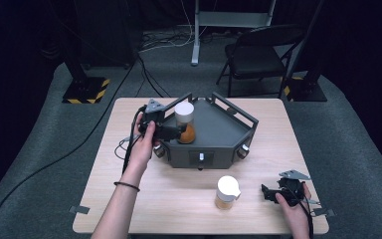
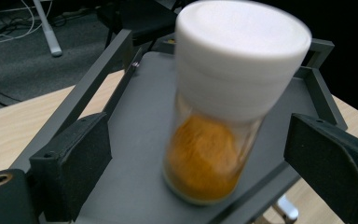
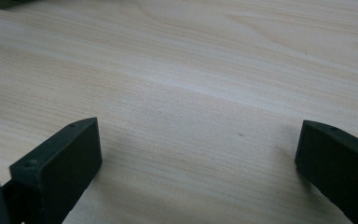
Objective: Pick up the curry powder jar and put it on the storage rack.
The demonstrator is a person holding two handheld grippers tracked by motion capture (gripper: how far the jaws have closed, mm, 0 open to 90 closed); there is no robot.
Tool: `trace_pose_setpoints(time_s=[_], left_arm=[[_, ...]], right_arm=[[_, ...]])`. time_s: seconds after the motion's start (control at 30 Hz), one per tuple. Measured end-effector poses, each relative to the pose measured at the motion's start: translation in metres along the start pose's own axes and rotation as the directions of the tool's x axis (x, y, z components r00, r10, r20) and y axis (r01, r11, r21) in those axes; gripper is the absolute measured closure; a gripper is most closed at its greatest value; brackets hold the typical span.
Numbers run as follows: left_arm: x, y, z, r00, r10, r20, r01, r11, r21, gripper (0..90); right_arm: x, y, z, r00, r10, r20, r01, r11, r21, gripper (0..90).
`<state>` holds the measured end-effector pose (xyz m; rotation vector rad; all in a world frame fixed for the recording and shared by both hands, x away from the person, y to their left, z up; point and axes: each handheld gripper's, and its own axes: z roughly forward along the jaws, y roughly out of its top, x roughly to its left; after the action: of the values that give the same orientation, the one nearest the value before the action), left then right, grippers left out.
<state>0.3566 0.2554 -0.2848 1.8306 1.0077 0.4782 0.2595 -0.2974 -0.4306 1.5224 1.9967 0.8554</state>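
Nearest, at the table's right front corner, the right gripper rests low over bare wood, its jaws wide apart with nothing between them. Just left of it stands a small jar with a white lid and pale contents. Farther back, a grey tray with raised rails sits mid-table. Inside its left part stands a second jar, upright, white-capped and holding orange powder. The left gripper reaches in from the left, jaws spread on either side of this jar, apart from the glass.
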Motion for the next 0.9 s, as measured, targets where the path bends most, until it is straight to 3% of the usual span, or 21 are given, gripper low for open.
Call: trace_pose_setpoints(time_s=[0.37,0.9], left_arm=[[0.01,-0.05,-0.029,0.9965,-0.003,-0.084,0.001,0.9998,-0.021,6.8],[0.01,-0.109,-0.062,0.9923,-0.014,-0.123,0.007,0.9984,-0.056,6.0]], right_arm=[[0.0,0.0,0.0,1.0,0.0,0.0,0.0,1.0,0.0,0.0],[0.0,0.0,0.0,1.0,0.0,0.0,0.0,1.0,0.0,0.0]])
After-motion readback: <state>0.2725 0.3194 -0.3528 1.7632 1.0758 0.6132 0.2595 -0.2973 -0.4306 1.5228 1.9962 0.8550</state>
